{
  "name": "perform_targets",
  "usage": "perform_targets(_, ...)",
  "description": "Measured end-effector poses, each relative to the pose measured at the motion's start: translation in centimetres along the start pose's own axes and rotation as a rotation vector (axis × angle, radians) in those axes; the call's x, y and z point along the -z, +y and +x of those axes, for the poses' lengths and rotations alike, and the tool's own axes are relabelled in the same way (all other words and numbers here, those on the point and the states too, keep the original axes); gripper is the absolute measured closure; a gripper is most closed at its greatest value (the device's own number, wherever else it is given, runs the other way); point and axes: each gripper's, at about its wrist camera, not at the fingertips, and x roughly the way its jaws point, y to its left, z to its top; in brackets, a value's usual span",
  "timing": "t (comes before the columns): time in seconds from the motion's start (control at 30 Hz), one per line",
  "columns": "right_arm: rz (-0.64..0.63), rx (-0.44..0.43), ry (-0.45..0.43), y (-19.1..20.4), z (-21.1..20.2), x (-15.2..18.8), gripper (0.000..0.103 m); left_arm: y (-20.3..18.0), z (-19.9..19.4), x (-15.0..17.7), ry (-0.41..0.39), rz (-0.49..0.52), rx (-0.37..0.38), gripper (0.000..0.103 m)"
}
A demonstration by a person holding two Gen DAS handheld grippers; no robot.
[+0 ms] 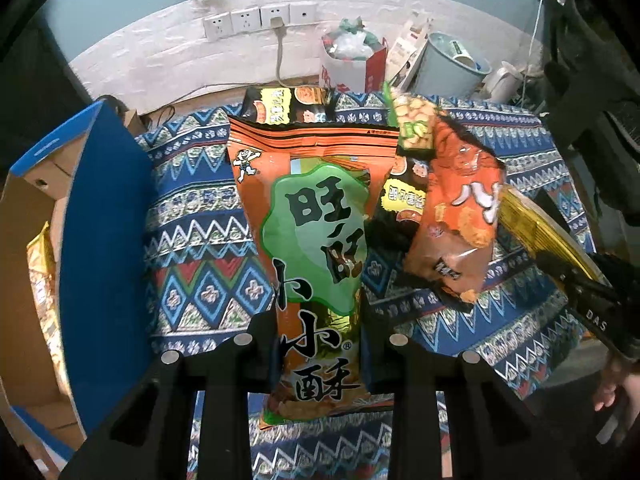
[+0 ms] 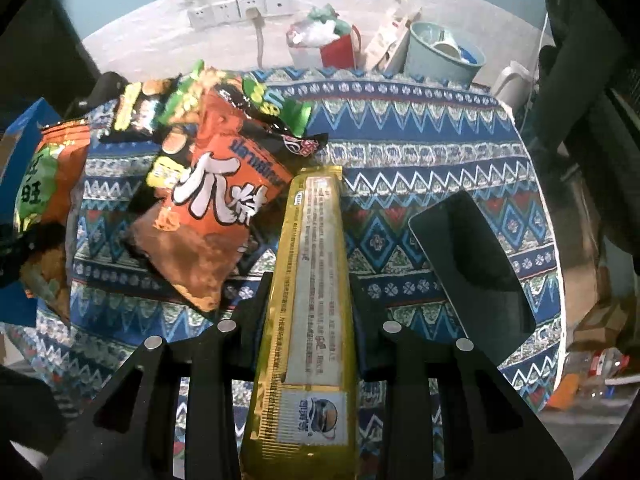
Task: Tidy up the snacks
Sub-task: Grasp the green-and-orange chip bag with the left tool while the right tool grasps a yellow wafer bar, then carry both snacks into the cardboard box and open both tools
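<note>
My left gripper (image 1: 320, 332) is shut on a large orange snack bag with a green label (image 1: 312, 216), held above the patterned tablecloth (image 1: 200, 240). My right gripper (image 2: 310, 300) is shut on a long gold snack packet (image 2: 312, 280); that packet also shows at the right of the left wrist view (image 1: 536, 224). A smaller orange bag (image 2: 208, 216) lies on a pile with black bags (image 2: 140, 112) and a green bag (image 2: 276, 104). The large orange bag shows at the left edge of the right wrist view (image 2: 44, 184).
An open cardboard box with blue flaps (image 1: 104, 240) stands left of the table and holds a yellow bag (image 1: 40, 280). A dark phone (image 2: 472, 264) lies on the cloth at the right. A bucket (image 2: 444, 52), a red bag (image 2: 336, 48) and wall sockets (image 2: 240, 8) are behind the table.
</note>
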Motion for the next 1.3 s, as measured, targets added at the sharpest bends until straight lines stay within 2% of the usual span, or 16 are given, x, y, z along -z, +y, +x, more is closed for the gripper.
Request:
perform_targets(0.43,-0.016,-0.004,-0.111,1.7,-4.1,-0.4,0.072,3.2,-6.1,1.3,-0.081,-0.033,0.03,0.074)
perform_targets(0.67,-0.039,-0.054,-0.18,3.9,-6.9,-1.5,0.072,5.0,-8.1,2.0,-0.117,-0.047,0.019,0.074)
perform_targets(1.0,-0.131,-0.142,-0.229,10.2,-8.9,-3.6,0.072,9.3,-10.2,2.8,-0.162,-0.115,-0.007,0.074)
perform_targets(1.3,-0.206,-0.204,-0.236,16.1,-9.3,-5.1,0.072,13.8,-11.7,4.0,-0.195,-0.186,-0.017,0.074)
